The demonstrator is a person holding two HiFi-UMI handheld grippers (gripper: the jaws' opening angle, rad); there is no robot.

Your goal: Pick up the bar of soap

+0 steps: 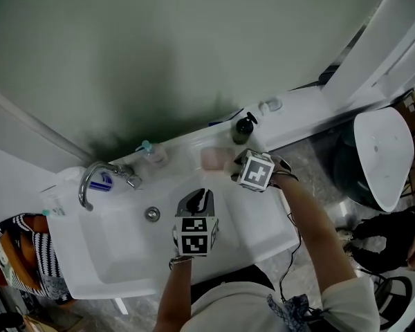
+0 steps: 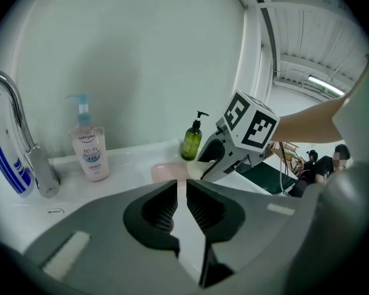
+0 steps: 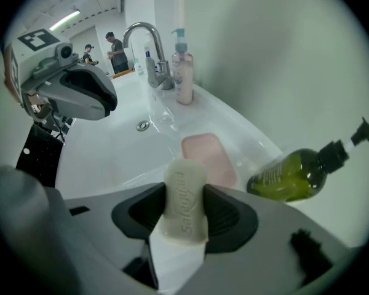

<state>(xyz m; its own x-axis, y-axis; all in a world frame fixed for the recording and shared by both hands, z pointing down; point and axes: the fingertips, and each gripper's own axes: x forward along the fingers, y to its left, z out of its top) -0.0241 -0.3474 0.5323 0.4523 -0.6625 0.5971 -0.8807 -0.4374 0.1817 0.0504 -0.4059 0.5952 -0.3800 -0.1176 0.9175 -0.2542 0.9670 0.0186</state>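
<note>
Head view: the right hand-held gripper is hovering at the pink soap dish. Left gripper view: the left hand-held gripper is idling, closed and empty. Right gripper view: jaws are clamping the bar of soap above the dish; squeezing steadily should prevent slipping.

right gripper: jaws closed on the bar of soap, held on edge | pink soap dish: just beyond, by counter's back edge | green pump bottle: right of dish | faucet, pink pump bottle: far end | left gripper: above basin
</note>
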